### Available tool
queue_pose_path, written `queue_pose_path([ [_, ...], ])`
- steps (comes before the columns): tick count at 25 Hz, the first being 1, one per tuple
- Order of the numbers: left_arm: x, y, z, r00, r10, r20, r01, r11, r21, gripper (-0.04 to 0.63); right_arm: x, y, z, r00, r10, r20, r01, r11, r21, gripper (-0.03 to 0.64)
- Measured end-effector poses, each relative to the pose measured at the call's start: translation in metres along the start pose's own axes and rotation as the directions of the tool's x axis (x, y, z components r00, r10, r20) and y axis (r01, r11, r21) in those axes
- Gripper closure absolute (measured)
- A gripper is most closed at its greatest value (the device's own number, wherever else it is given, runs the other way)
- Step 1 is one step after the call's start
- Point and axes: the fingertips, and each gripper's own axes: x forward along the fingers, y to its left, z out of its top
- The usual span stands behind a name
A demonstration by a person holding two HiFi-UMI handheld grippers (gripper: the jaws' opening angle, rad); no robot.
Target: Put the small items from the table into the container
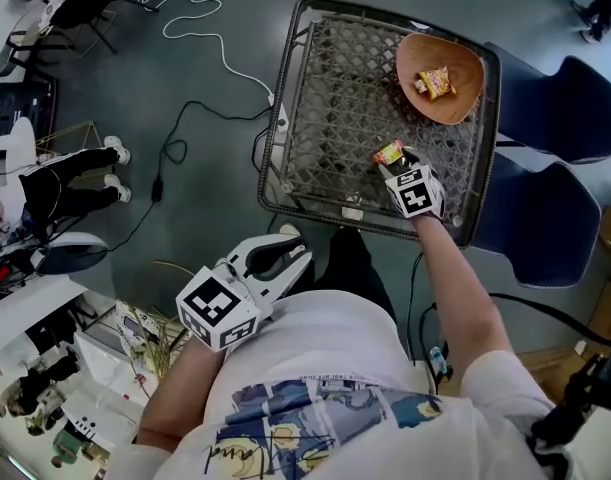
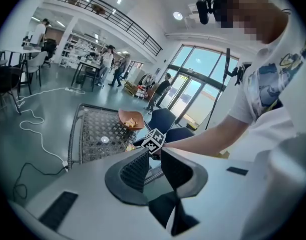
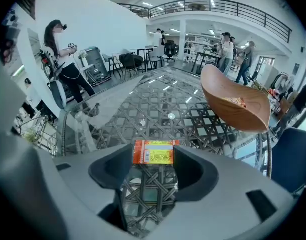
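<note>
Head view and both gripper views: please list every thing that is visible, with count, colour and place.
table: 1, dark grey metal lattice, top centre of head view
bowl: 1, brown, on the table's right end
snack packet: 1, yellow and red, in the bowl
orange packet: 1, orange and yellow, on the table at the right gripper's jaw tips
chairs: 2, dark blue, right of the table
cables: 2, white and black, floor left of the table
bystander: 1, black trousers, left edge
left gripper: 1, white, open and empty, near the person's body
right gripper: 1, white, open, over the table
</note>
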Motion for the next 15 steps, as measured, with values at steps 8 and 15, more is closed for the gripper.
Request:
queue_pose_path([
  [8,0.011,0.005,0.008,0.999,0.035,-0.018,-0.035,0.999,-0.016,0.518,0.024,-0.011,-0.006,0.998,0.037,-0.045,-0.037,0.999,-0.003,0.379],
  [15,0.020,0.011,0.014,0.999,0.047,-0.018,-0.048,0.999,-0.025,0.518,0.032,-0.017,-0.004,0.998,0.059,-0.034,-0.059,0.998,-0.001,0.382],
])
